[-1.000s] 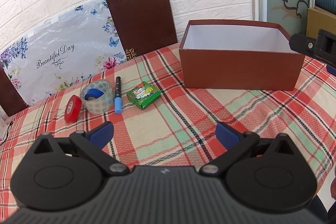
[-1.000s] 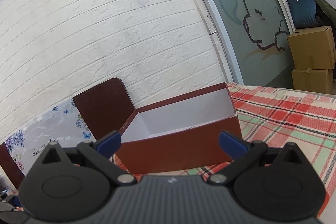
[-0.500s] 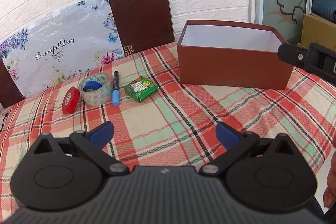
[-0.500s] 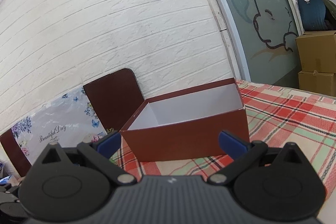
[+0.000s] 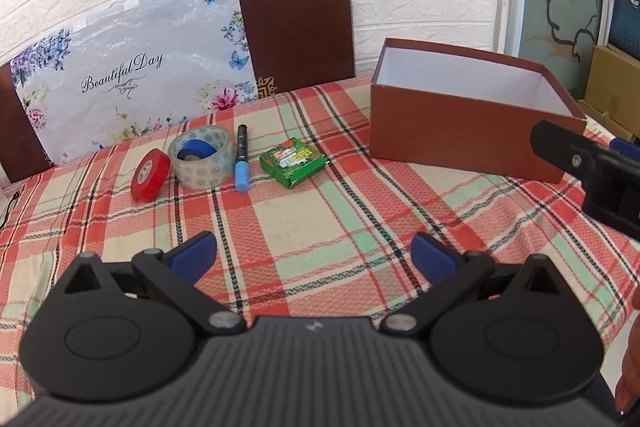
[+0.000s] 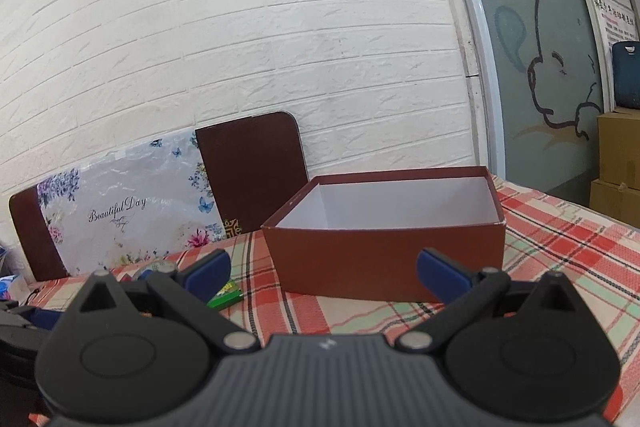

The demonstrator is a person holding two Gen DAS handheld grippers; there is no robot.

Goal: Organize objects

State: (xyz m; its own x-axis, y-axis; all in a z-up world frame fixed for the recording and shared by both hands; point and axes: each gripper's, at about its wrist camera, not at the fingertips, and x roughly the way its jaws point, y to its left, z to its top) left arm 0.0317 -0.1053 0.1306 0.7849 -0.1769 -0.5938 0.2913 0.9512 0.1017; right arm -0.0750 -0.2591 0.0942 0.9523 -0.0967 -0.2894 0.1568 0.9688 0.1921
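left wrist view: both grippers spread wide over the plaid table, nothing held

left wrist view looks down on a table covered with a red, green and cream plaid cloth [image 5: 320,219]. the left gripper [image 5: 314,255] hangs above the cloth with its blue-padded fingers [image 5: 196,253] far apart and nothing between them. at the far side of the cloth a row of small things lies in line: a red tape roll [image 5: 150,176] standing on edge and tilted, just beside it a clear tape roll [image 5: 202,157] lying flat with a blue tape roll [image 5: 197,150] sitting inside its hole, then a marker [image 5: 242,157] with a blue cap pointing toward the camera, just beside the clear roll, and a green packet [image 5: 294,162] a little apart to the right. further right stands an open brown box [image 5: 460,135] with a white inside, no lid on it, well apart from the packet. part of the right gripper shows as a black piece at the right edge, in front of the box's near corner.

in the right wrist view the right gripper [image 6: 324,273] is also spread wide and holds nothing; it faces the brown box [image 6: 384,259], whose white interior looks bare as far as can be seen. the green packet [image 6: 225,297] peeks out past the left finger. behind the table a floral board [image 5: 128,79] reading "beautiful day" and a dark brown board [image 5: 296,27] lean on a white brick wall [image 6: 240,47].
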